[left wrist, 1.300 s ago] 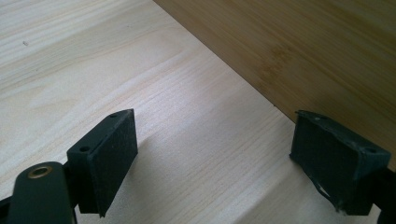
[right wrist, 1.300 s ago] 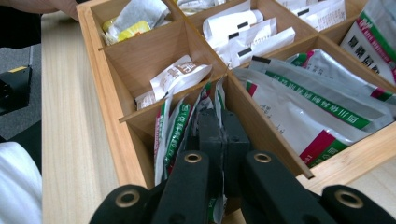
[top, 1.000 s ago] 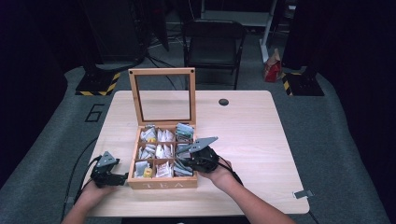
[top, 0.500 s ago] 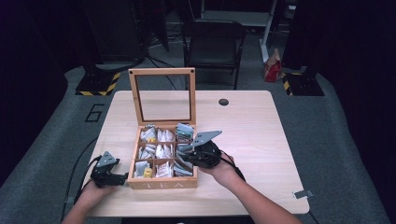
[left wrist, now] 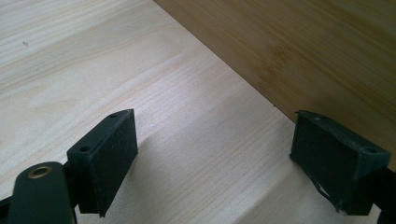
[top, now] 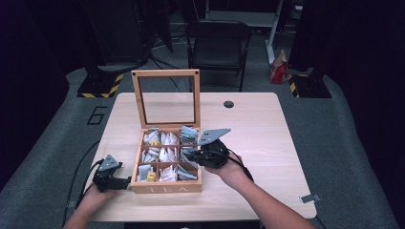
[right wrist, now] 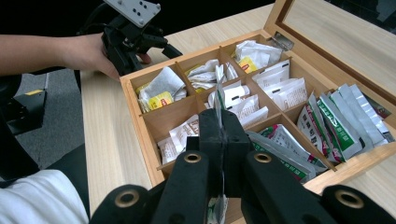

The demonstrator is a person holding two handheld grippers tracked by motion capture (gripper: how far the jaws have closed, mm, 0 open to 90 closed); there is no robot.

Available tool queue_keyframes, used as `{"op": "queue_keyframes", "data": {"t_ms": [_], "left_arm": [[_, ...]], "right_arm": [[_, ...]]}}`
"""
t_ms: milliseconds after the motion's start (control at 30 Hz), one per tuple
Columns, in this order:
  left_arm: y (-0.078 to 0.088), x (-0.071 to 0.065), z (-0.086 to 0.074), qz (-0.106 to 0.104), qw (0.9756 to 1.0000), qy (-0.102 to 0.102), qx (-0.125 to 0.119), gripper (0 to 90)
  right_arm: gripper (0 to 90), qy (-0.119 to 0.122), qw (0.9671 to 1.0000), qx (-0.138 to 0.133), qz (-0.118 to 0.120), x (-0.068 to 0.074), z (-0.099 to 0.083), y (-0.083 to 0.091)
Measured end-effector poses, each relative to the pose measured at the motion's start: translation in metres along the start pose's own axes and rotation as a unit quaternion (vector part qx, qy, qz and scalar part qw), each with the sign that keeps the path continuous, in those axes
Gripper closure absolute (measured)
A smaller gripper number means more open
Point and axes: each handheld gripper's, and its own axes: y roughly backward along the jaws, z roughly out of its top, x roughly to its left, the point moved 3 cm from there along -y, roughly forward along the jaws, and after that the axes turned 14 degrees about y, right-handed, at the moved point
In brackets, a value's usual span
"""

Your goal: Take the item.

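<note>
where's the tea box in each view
High view: the tea box sits centre-left on the table, lid upright.
Left gripper view: its plain wooden wall crosses the upper right.
Right gripper view: its compartments spread across the middle.
Shared landmark: the pale table.

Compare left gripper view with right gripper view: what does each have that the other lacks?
Left gripper view: the open left claw over the pale wooden table, beside the plain outer wall of the light-brown wooden tea box.
Right gripper view: the right claw shut on a thin white paper tea sachet, the box's sachet-filled compartments, its raised glass-paned lid, a hand at its far corner.
Shared: table and box.
</note>
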Motion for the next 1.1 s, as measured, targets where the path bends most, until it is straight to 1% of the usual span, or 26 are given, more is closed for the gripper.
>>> {"op": "queue_keyframes", "data": {"t_ms": [67,167,200,267,367,400,467,500,533,567,600,633,667,700,733,767,867,900,933,967,1033,1067,1100], "left_arm": [[0.0,0.0,0.0,-0.001,1.0,0.0,0.003,14.2],[0.0,0.0,0.0,0.0,1.0,0.002,-0.002,14.2],[0.0,0.0,0.0,-0.002,1.0,0.001,0.003,14.2],[0.0,0.0,0.0,0.0,1.0,0.0,-0.001,14.2],[0.0,0.0,0.0,-0.001,1.0,-0.001,0.002,14.2],[0.0,0.0,0.0,-0.002,1.0,0.002,0.003,14.2],[0.0,0.0,0.0,-0.001,1.0,-0.001,0.002,14.2],[-0.001,0.0,0.0,-0.001,1.0,0.003,-0.003,14.2],[0.0,0.0,0.0,-0.002,1.0,0.001,0.003,14.2],[0.0,0.0,0.0,-0.001,1.0,-0.001,0.002,14.2],[0.0,0.0,0.0,-0.001,1.0,-0.001,0.002,14.2],[0.0,-0.001,0.0,-0.004,1.0,0.006,0.003,14.2],[0.0,0.0,0.0,-0.001,1.0,-0.001,0.002,14.2],[0.0,0.0,0.0,0.0,1.0,0.0,0.0,14.2],[0.0,-0.001,0.0,-0.003,1.0,0.005,0.003,14.2],[0.0,0.0,0.0,0.0,1.0,-0.001,0.001,14.2],[0.0,0.0,0.0,-0.002,1.0,0.003,0.001,14.2],[0.0,0.0,0.0,0.0,1.0,0.0,-0.001,14.2],[0.0,0.0,0.0,-0.001,1.0,-0.001,0.002,14.2],[0.0,0.0,0.0,0.0,1.0,0.0,-0.001,14.2],[0.0,0.0,0.0,-0.002,1.0,0.003,0.001,14.2],[0.0,0.0,0.0,-0.002,1.0,0.002,0.003,14.2],[0.0,0.0,0.0,0.0,1.0,0.001,0.0,14.2]], "right_arm": [[89.9,0.001,1.0,-0.002,0.001,0.0,0.002,0.001],[89.9,0.008,1.0,-0.003,0.003,0.0,0.005,0.003],[89.9,0.004,1.0,-0.002,0.003,0.0,0.006,0.004],[89.9,0.004,1.0,-0.005,0.005,-0.001,0.008,0.005],[89.9,0.007,0.9999,-0.009,0.006,-0.001,0.01,0.007],[89.9,0.002,0.9999,-0.008,0.006,-0.001,0.01,0.008],[89.9,0.004,0.9999,-0.009,0.006,-0.001,0.011,0.008],[89.9,0.007,0.9999,-0.009,0.006,-0.002,0.011,0.009],[89.9,0.007,0.9999,-0.009,0.006,-0.002,0.011,0.009],[89.9,0.005,0.9999,-0.009,0.005,-0.002,0.011,0.009],[89.9,0.003,0.9999,-0.009,0.003,-0.002,0.011,0.01],[89.9,0.003,0.9999,-0.009,0.002,-0.002,0.01,0.011],[89.9,0.005,0.9999,-0.011,0.001,-0.003,0.01,0.011],[89.9,0.005,0.9999,-0.01,-0.001,-0.004,0.01,0.012],[89.8,0.002,0.9999,-0.01,-0.002,-0.005,0.009,0.013],[89.9,0.0,0.9999,-0.009,-0.006,-0.006,0.008,0.015],[89.8,0.001,0.9999,-0.012,-0.011,-0.01,0.006,0.019],[89.8,-0.002,0.9998,-0.011,-0.014,-0.011,0.005,0.021],[89.8,-0.004,0.9998,-0.012,-0.017,-0.012,0.005,0.022],[89.8,-0.001,0.9997,-0.013,-0.019,-0.013,0.004,0.024],[89.8,-0.01,0.9994,-0.016,-0.028,-0.015,0.001,0.027],[89.8,-0.006,0.9994,-0.017,-0.028,-0.017,0.0,0.028],[89.8,-0.014,0.9992,-0.018,-0.033,-0.017,-0.001,0.029]]}}
